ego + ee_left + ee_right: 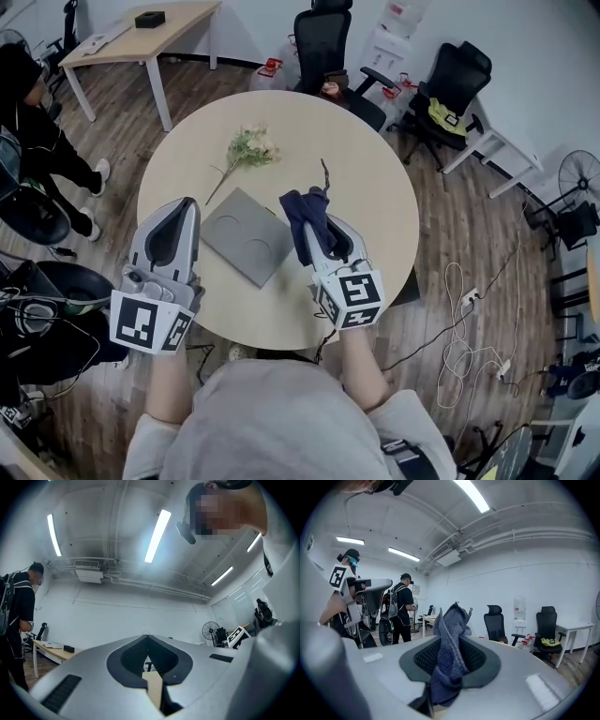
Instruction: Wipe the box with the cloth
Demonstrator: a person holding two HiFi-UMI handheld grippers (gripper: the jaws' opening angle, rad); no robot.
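Right gripper point(315, 232) pinches the dark blue cloth point(449, 651), which bunches over its tips and hides them in the head view. Left gripper point(187, 208) has its jaws pressed together on nothing. Between the two, at frame centre, the flat grey box point(246, 234) lies on the round table point(375, 178), just left of the cloth.

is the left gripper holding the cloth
No, the cloth sits pinched in the right gripper; the left gripper is shut and empty.
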